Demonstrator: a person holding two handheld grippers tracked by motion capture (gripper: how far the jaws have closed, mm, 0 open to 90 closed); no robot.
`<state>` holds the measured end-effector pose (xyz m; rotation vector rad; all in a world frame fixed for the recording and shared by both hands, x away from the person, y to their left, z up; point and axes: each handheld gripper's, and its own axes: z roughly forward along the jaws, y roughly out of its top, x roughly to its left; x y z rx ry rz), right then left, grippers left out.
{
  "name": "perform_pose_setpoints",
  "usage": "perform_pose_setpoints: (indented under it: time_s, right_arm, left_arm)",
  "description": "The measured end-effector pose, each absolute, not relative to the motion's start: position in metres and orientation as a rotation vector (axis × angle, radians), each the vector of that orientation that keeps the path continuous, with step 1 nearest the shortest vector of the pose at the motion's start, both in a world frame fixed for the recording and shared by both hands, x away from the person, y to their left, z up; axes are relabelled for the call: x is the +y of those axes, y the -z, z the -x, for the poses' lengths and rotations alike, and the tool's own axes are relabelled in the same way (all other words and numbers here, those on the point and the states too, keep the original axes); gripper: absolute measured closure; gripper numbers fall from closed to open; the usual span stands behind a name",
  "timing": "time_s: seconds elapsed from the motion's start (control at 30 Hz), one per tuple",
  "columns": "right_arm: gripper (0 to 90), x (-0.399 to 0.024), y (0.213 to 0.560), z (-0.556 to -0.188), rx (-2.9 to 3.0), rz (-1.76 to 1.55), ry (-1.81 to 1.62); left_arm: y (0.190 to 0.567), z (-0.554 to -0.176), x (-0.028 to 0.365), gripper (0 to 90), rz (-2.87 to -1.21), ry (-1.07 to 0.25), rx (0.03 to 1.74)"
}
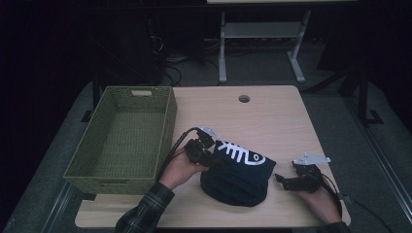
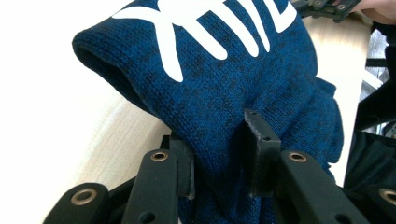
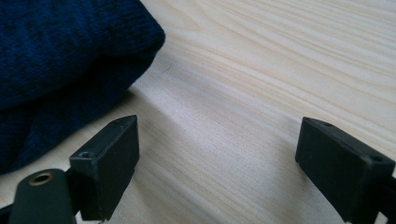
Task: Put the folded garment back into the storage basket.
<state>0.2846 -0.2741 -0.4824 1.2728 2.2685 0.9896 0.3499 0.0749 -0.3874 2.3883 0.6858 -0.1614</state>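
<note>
We hold a dark blue knitted garment (image 1: 238, 177) with a white fishbone print as our landmark; it lies bunched on the pale wooden surface (image 1: 272, 116), toward the near edge and roughly at its middle. Our left gripper (image 1: 206, 158) sits at the garment's left edge, and in the left gripper view (image 2: 219, 154) its fingers (image 2: 259, 140) stand narrowed on a gathered fold of the knit, the cloth pinched between them and lifted clear of the wood there, so that the print rises up and away from us. Our right gripper (image 1: 284, 180) rests just to the right of the garment, apart from it, low over the surface. In the right gripper view (image 3: 217, 154) its fingers (image 3: 112, 154) stand wide apart with bare wood between them and nothing held; the garment's rounded edge (image 3: 70, 60) lies beyond the left finger, near it but not touching. A green woven basket (image 1: 167, 121) stands to the left of the garment, beyond our left hand (image 1: 182, 170), with its long side toward the cloth
</note>
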Motion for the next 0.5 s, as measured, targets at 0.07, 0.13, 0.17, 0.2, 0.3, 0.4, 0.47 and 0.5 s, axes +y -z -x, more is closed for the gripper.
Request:
perform_pose_setpoints:
  time_s: [0.07, 0.13, 0.17, 0.2, 0.3, 0.4, 0.47, 0.5]
  right_arm:
    - [13.1, -0.274, 0.482, -0.285, 2.269, -1.271, -0.990]
    - [13.1, -0.274, 0.483, -0.285, 2.266, -1.273, -0.991]
    - [13.1, -0.274, 0.483, -0.285, 2.266, -1.273, -0.991]
    - [13.2, -0.274, 0.483, -0.285, 2.266, -1.274, -0.991]
    - [13.1, -0.274, 0.483, -0.285, 2.266, -1.273, -0.992]
    - [13.1, -0.274, 0.483, -0.285, 2.266, -1.274, -0.991]
    - [13.1, -0.274, 0.483, -0.285, 2.266, -1.274, -0.991]
    - [13.1, -0.274, 0.483, -0.285, 2.266, -1.273, -0.992]
  left_arm:
    - [0.381, -0.351, 0.075, 69.1, -2.401, 0.166, 0.675]
    - [0.374, -0.352, 0.075, 69.2, -2.412, 0.164, 0.658]
    - [0.371, -0.352, 0.074, 69.3, -2.413, 0.161, 0.657]
    - [0.368, -0.353, 0.074, 69.4, -2.414, 0.160, 0.655]
    - [0.358, -0.353, 0.075, 69.8, -2.417, 0.148, 0.657]
    - [0.350, -0.355, 0.076, 70.2, -2.415, 0.147, 0.658]
    - [0.343, -0.356, 0.077, 70.3, -2.415, 0.144, 0.658]
    - [0.341, -0.356, 0.077, 70.4, -2.414, 0.144, 0.660]
